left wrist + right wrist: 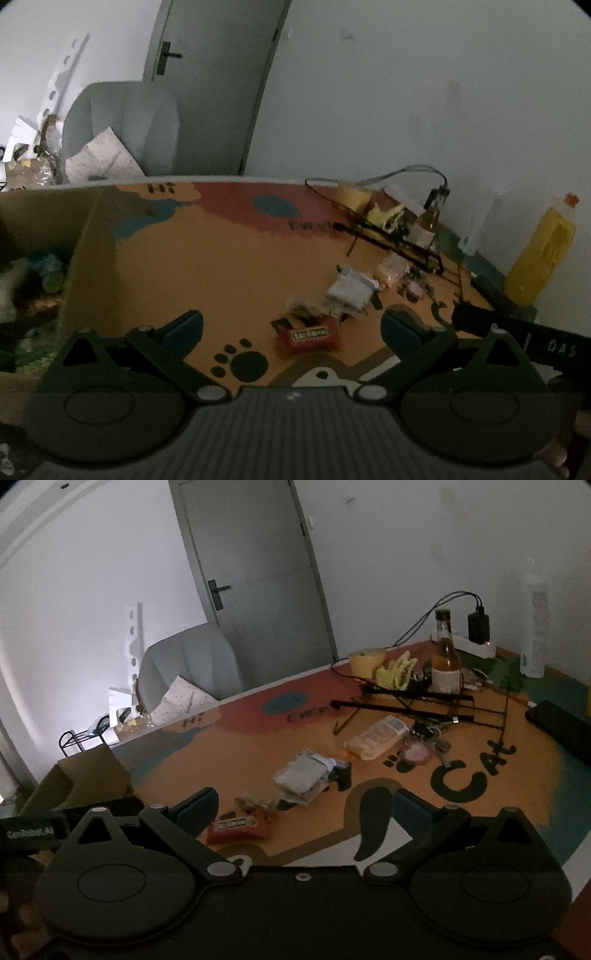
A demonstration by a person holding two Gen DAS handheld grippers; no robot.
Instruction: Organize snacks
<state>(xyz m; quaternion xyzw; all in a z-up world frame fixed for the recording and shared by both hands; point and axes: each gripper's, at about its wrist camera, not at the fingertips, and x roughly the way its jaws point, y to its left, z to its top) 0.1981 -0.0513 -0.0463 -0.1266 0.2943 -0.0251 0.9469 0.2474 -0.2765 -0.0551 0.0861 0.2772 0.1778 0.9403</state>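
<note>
A red snack bar (309,336) (236,827) lies on the orange cat-print table (229,266) (236,753), just ahead of both grippers. Behind it are a crinkly clear packet (306,306) (255,800), a silver-white packet (351,290) (303,775) and a pale biscuit pack (375,736) (393,266). A cardboard box (88,258) (77,779) stands at the table's left with snacks inside. My left gripper (291,325) is open and holds nothing. My right gripper (304,808) is open too, with the red bar near its left finger.
A black wire rack (417,701) (395,236), a glass bottle (447,657), a yellow cup (367,661), keys (432,738) and a power strip with charger (478,635) crowd the back right. A yellow plastic bottle (543,251) stands at the right edge. A grey chair (192,664) is beyond the table.
</note>
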